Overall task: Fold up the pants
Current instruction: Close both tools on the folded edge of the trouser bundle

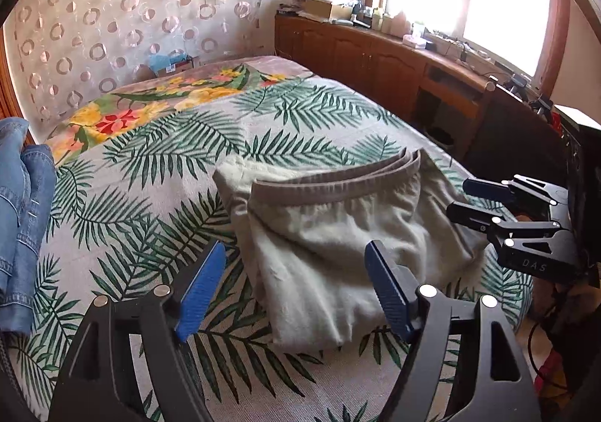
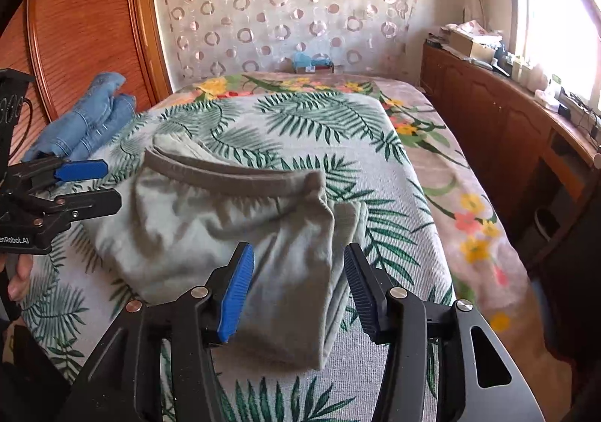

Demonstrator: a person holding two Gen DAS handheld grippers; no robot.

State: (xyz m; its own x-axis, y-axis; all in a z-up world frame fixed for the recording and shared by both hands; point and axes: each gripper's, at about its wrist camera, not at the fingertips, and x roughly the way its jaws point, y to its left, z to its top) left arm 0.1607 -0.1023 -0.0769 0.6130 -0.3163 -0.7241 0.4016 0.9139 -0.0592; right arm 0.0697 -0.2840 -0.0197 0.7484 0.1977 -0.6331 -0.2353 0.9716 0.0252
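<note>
Folded grey pants point(image 1: 338, 241) lying on leaf-print bed point(image 1: 157, 174), waistband far side. Left gripper point(image 1: 296, 290) fingers spread wide, empty. Right gripper point(image 2: 300, 286) fingers parted, gripping nothing, above pants.

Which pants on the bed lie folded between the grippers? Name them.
The grey-green sweatpants, elastic waistband showing, folded mid-bed. The blue jeans lie crumpled at the bed's edge.
</note>
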